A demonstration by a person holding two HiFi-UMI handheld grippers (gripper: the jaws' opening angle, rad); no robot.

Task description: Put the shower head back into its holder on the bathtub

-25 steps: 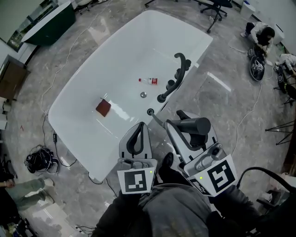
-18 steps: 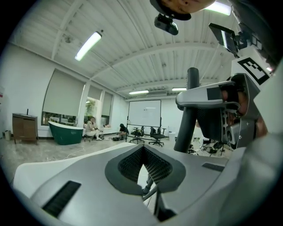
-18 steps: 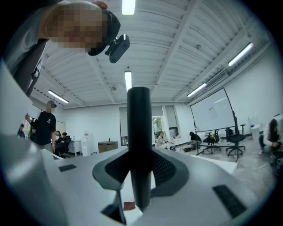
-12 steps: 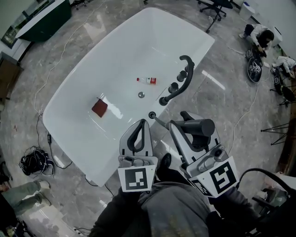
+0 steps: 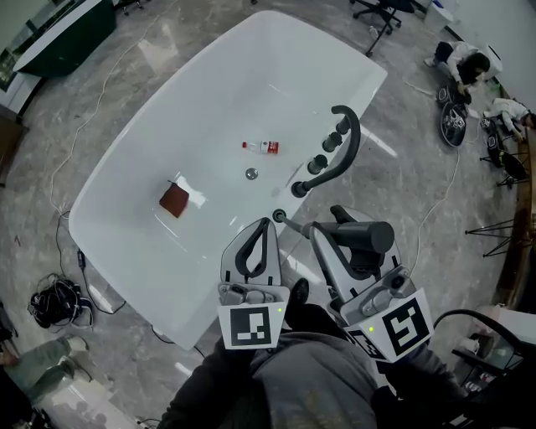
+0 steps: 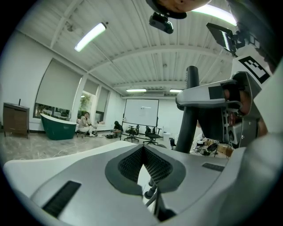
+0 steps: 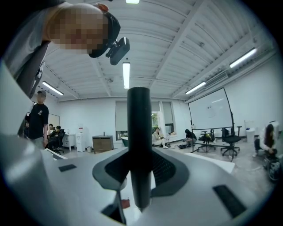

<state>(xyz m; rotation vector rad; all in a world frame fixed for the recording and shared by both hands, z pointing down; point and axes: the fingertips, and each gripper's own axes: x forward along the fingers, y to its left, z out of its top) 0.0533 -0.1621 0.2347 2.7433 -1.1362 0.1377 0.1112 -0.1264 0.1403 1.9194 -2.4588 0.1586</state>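
The white bathtub (image 5: 167, 126) lies ahead of me, with a black arched faucet (image 5: 345, 142) on its near right rim. The small round holder (image 5: 279, 217) sits on that rim, and a grey hose (image 5: 293, 227) runs from it toward me. My right gripper (image 5: 335, 224) is shut on the dark cylindrical shower head (image 5: 364, 236), just right of the holder. In the right gripper view the shower head (image 7: 139, 132) stands upright between the pads of the right gripper (image 7: 139, 165). My left gripper (image 5: 267, 224) (image 6: 142, 150) is shut and empty, its tips just short of the holder.
A red-brown block (image 5: 173, 201), a small bottle (image 5: 264, 147) and the drain (image 5: 250, 173) are inside the tub. Cables (image 5: 59, 297) lie on the marble floor at left. People (image 5: 465, 63) crouch at the far right by office chairs (image 5: 381, 12).
Both grippers have drawn a little nearer to the tub rim and the holder. The right gripper still grips the shower head; the left stays shut.
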